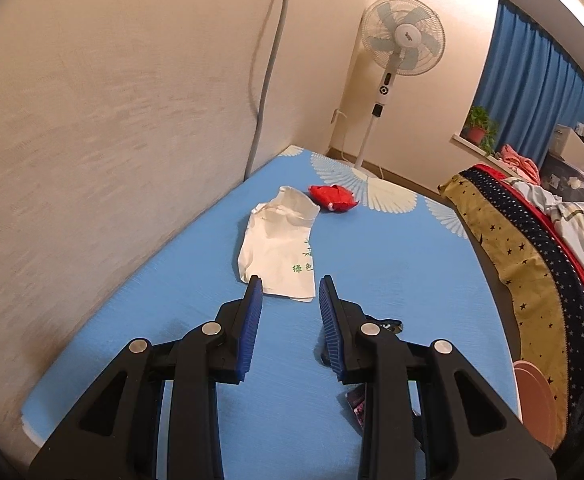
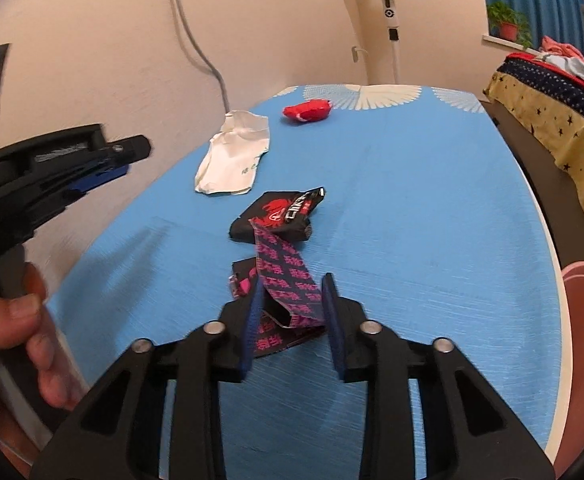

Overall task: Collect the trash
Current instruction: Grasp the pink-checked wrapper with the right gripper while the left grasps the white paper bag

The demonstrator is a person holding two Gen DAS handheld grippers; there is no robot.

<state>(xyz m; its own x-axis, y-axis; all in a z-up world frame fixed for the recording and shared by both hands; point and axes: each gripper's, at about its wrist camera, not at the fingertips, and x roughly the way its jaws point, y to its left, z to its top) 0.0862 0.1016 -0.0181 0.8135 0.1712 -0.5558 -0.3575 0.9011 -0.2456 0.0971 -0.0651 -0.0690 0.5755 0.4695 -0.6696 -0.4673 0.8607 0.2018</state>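
In the right wrist view, a hand at the left edge gripped the blurred left tool, half cut off; its own camera showed it standing open over the blue table, nothing between its pads. Further right lay a white paper bag, then a red wrapper. The right tool straddled a purple-printed wrapper, though whether the pads pressed it was unclear. A black wrapper lay just beyond it.

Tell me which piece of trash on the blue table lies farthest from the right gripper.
The crumpled red wrapper, near the table's far end by the fan. The white paper bag and both dark wrappers lie closer to the right gripper.
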